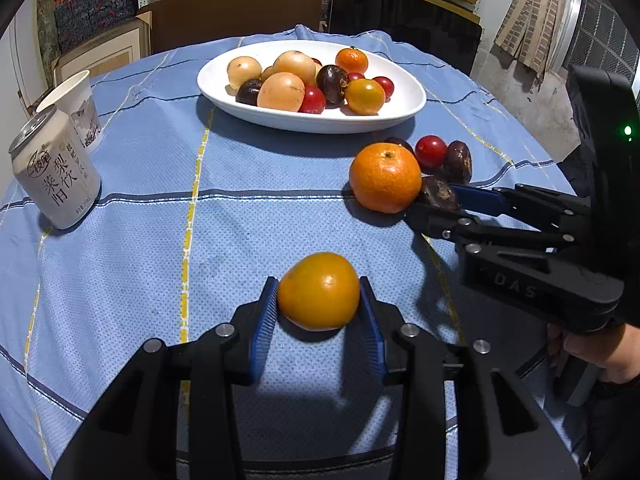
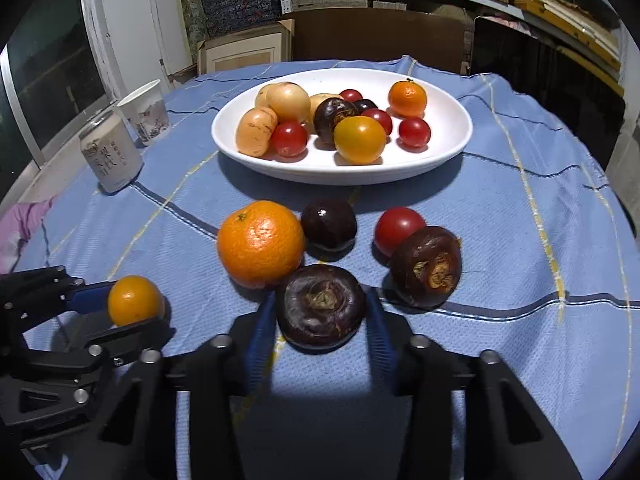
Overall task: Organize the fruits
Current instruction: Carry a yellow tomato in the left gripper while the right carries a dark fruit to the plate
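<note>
A white oval plate (image 1: 408, 108) (image 2: 452, 148) at the table's far side holds several fruits. My left gripper (image 1: 319, 304) is shut on a yellow-orange tomato (image 1: 319, 291) (image 2: 134, 300) resting on the cloth. My right gripper (image 2: 321, 312) is shut on a dark brown water chestnut (image 2: 320, 304) (image 1: 438, 194), beside a large orange (image 1: 385, 178) (image 2: 260, 243). Loose on the cloth near it lie a red tomato (image 2: 398, 224) (image 1: 430, 151), a second water chestnut (image 2: 426, 266) (image 1: 459, 161) and a dark round fruit (image 2: 329, 224).
A drink can (image 1: 54, 172) (image 2: 111, 160) and a paper cup (image 1: 78, 106) (image 2: 146, 114) stand at the left of the blue checked tablecloth (image 1: 240, 220). Boxes and shelves stand behind the table. A pink cloth (image 2: 20, 228) lies at the left edge.
</note>
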A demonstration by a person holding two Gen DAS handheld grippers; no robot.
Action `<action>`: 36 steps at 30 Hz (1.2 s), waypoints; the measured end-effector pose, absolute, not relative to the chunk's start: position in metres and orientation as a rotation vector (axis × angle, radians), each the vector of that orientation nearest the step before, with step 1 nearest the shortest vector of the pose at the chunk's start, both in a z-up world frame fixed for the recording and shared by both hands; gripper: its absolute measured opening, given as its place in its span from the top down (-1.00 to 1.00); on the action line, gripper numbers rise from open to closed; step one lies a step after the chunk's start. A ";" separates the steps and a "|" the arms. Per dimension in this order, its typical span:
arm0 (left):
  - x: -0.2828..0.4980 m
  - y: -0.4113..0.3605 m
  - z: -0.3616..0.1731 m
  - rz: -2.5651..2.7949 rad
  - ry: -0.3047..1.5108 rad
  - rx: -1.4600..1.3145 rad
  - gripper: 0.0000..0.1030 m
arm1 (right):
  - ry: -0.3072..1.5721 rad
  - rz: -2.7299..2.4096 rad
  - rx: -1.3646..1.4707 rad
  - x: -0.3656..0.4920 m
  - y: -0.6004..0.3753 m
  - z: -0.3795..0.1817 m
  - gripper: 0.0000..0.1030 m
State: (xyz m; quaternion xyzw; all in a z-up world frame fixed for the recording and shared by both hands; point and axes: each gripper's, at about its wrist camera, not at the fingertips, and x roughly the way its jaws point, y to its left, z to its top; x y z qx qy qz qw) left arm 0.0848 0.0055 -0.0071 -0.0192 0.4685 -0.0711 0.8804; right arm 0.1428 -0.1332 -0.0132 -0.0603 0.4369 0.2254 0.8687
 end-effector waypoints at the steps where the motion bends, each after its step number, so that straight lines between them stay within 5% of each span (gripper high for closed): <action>1: 0.085 0.006 -0.007 -0.148 0.977 -0.042 0.25 | 0.919 0.479 -0.104 0.142 -0.136 -0.012 0.15; 21: 0.083 0.014 0.034 -0.160 0.931 -0.039 0.25 | 0.830 0.544 0.053 0.108 -0.192 0.047 0.16; 36: 0.148 0.020 0.087 -0.170 0.842 -0.011 0.25 | 0.732 0.560 0.074 0.172 -0.180 0.098 0.16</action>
